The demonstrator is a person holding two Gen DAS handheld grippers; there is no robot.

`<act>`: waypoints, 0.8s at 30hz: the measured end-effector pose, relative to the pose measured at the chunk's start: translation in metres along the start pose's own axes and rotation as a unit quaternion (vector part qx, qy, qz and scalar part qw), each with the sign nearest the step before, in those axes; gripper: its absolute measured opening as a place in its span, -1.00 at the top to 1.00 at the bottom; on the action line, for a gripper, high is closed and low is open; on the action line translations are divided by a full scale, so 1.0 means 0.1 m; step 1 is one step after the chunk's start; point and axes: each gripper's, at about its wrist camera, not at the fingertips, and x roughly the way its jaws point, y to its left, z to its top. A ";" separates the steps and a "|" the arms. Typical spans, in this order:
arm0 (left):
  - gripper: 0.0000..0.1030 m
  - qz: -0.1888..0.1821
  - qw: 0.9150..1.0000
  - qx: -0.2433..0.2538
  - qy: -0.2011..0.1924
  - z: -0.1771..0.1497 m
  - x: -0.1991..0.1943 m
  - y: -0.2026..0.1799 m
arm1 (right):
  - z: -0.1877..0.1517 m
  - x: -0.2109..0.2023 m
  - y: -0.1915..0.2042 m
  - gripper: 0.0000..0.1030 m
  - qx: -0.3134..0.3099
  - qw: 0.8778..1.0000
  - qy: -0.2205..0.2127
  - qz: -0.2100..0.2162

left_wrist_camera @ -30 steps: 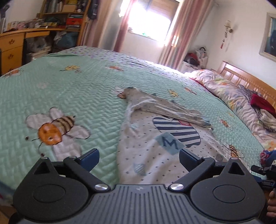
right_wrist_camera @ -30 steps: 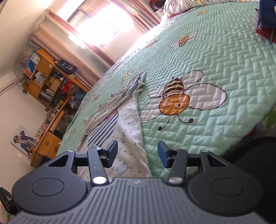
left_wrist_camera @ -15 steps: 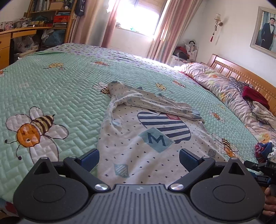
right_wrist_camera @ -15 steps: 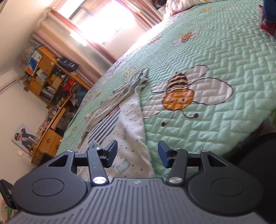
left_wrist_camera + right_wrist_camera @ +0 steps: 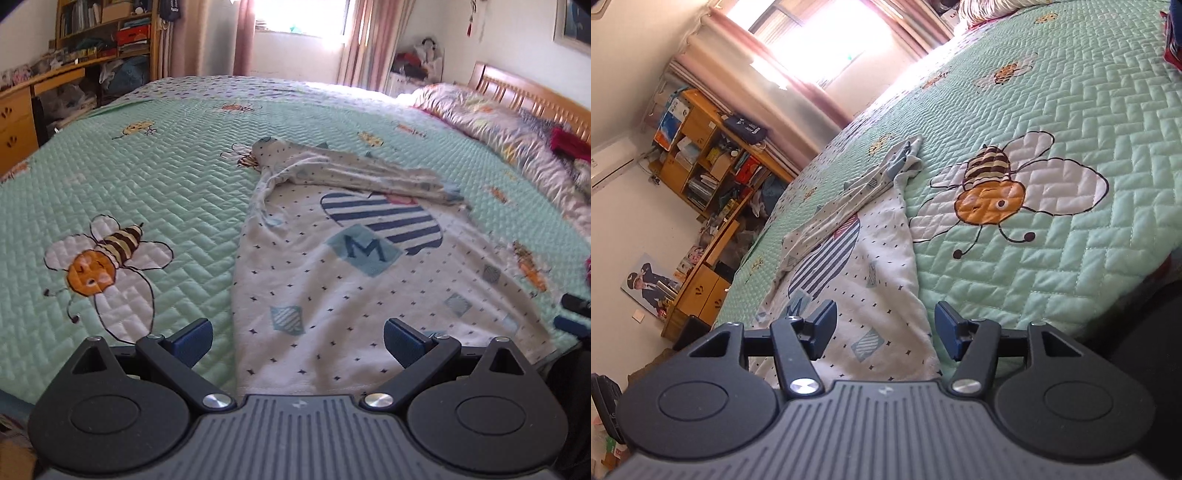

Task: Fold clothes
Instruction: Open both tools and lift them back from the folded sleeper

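Observation:
A white shirt (image 5: 332, 280) with small dark dots, a navy-striped patch and an "M" lies flat on the green bee quilt (image 5: 147, 192), one sleeve folded across its top. My left gripper (image 5: 298, 341) is open over the shirt's near hem, at its left corner. In the right wrist view the same shirt (image 5: 864, 266) reaches toward me. My right gripper (image 5: 885, 334) hovers above the hem's right corner, its jaws opening, and cloth lies below the gap without being pinched. The tip of that gripper (image 5: 574, 312) shows at the left view's right edge.
A rumpled floral duvet (image 5: 498, 125) and other clothes lie by the wooden headboard (image 5: 532, 92) at the right. A cluttered wooden desk with shelves (image 5: 55, 85) stands beyond the bed's left side. Curtains and a bright window (image 5: 299, 22) face me.
The left gripper has swung right and dipped, so the shirt's hem now lies between its fingers rather than to the right. The right gripper's jaws have spread a little wider.

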 end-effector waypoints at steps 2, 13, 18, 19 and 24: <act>-0.93 0.018 1.000 0.009 0.007 0.00 0.01 -0.02 | 0.00 0.00 0.02 -0.17 -0.003 1.000 0.001 -0.002; -0.93 0.086 0.996 0.014 0.037 0.00 -0.01 0.03 | -0.03 0.03 0.00 -0.18 0.007 1.000 0.013 -0.011; -0.93 0.092 0.995 0.019 0.041 0.00 -0.03 0.01 | -0.05 0.02 0.01 -0.18 0.008 1.000 0.015 -0.011; -0.93 0.093 0.995 0.019 0.042 0.00 -0.03 0.01 | -0.05 0.01 0.00 -0.19 0.009 1.000 0.015 -0.011; -0.93 0.092 0.995 0.021 0.042 0.00 -0.05 0.00 | -0.07 -0.02 -0.02 -0.19 0.017 1.000 0.015 -0.012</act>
